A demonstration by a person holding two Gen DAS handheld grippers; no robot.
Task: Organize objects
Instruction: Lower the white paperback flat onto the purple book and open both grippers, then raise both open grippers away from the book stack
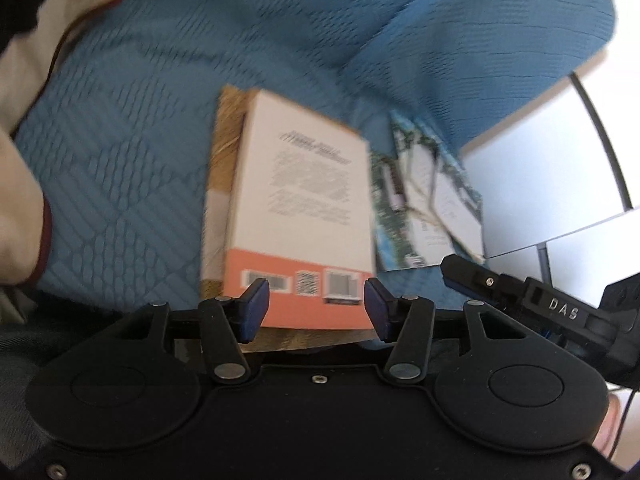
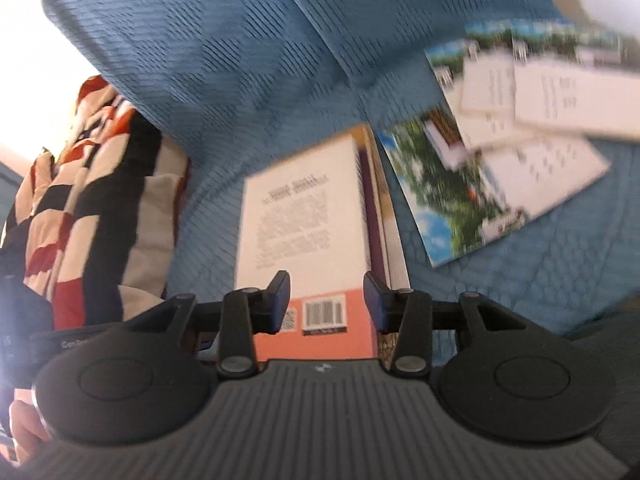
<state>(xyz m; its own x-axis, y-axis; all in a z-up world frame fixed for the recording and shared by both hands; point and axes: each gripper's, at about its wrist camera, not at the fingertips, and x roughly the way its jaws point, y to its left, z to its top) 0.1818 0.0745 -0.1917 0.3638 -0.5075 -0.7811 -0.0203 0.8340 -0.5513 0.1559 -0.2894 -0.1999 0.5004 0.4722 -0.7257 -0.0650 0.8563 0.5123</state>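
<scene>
A book with a white and orange back cover lies on top of a brownish book on the blue quilt. My left gripper hovers over the near, orange end of the top book, open, and its blue pads touch nothing. In the right wrist view the same top book lies ahead with the lower book's edge showing on its right. My right gripper is open above the barcode end, with nothing held. Several picture leaflets lie fanned out to the right of the stack, and the leaflets show in the left wrist view too.
The blue quilt covers the surface and rises in a fold behind the books. A red, black and cream striped cloth lies left of the stack. White floor tiles show beyond the quilt's right edge. The other gripper's black frame sits at lower right.
</scene>
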